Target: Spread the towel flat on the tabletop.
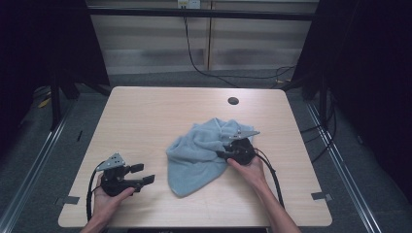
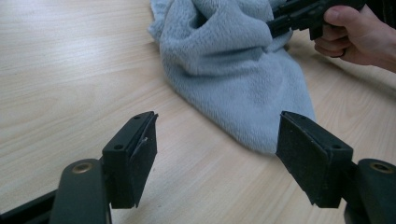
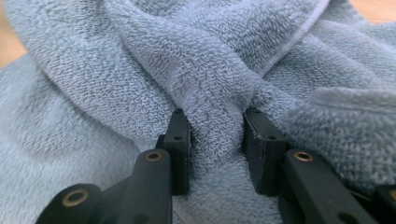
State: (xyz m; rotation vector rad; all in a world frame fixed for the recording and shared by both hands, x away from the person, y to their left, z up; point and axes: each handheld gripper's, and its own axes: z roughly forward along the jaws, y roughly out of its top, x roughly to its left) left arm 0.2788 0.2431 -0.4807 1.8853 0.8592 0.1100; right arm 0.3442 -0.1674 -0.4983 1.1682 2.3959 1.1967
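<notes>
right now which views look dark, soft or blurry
High view: dim, with dark surroundings around the pale wooden table. Left gripper view: bright, with the crumpled light-blue terry towel fairly sharp. Right gripper view: towel loops crisp between the right gripper jaws, blurred toward the top.

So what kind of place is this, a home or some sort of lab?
Most likely a lab or recording setup, not a home: a bare wooden table with a cable hole, dark curtains at both sides, loose cables on a grey carpeted floor, and metal rails beside the table.

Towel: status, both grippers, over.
Right gripper shut on a fold of the blue towel. Left gripper open, off the towel. Table otherwise bare.
</notes>
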